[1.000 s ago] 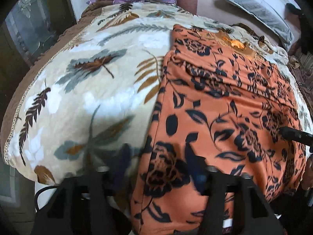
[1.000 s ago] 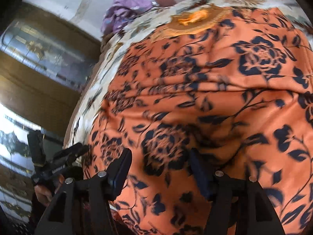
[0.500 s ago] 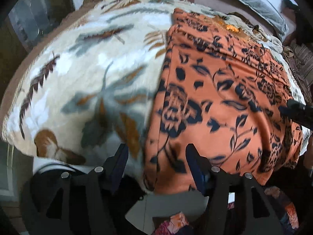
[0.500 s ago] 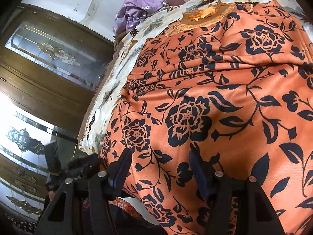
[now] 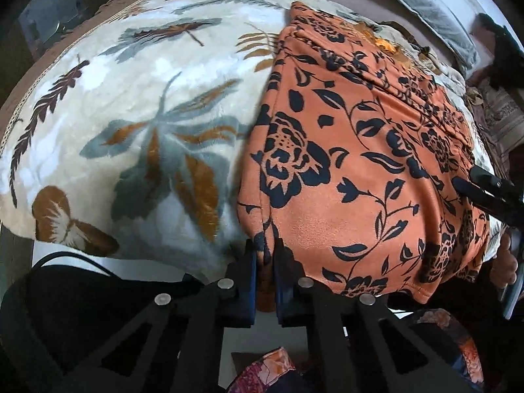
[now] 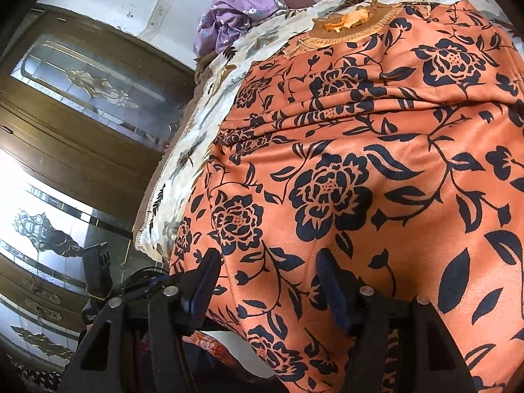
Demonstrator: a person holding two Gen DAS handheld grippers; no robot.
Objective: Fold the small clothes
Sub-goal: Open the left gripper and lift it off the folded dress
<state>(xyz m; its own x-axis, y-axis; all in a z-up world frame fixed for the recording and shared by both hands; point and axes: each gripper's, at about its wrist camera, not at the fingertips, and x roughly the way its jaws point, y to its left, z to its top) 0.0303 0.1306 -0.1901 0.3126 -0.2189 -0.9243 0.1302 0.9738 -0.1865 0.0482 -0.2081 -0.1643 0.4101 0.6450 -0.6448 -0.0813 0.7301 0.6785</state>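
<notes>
Leafy blanket [image 5: 137, 104] on bed serves as folding surface. Orange floral garment [image 5: 360, 163] spread flat on it, hem hanging over near edge. Left tongs [image 5: 264, 262] pinched tight on near-left hem corner, likely anchor for fold. Right tongs [image 6: 267, 281] wide apart over hem, gripping nothing, seemingly lining up matching corner.

Matt suede-like orange cloth [image 5: 360, 177], plush fleece blanket [image 5: 131, 124], glossy wooden doors [image 6: 82, 150]

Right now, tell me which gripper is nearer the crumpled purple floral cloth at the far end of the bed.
Hard to call. Left gripper pinches the orange garment's near corner; right gripper hovers open over its near hem. The purple cloth lies far beyond both.
</notes>
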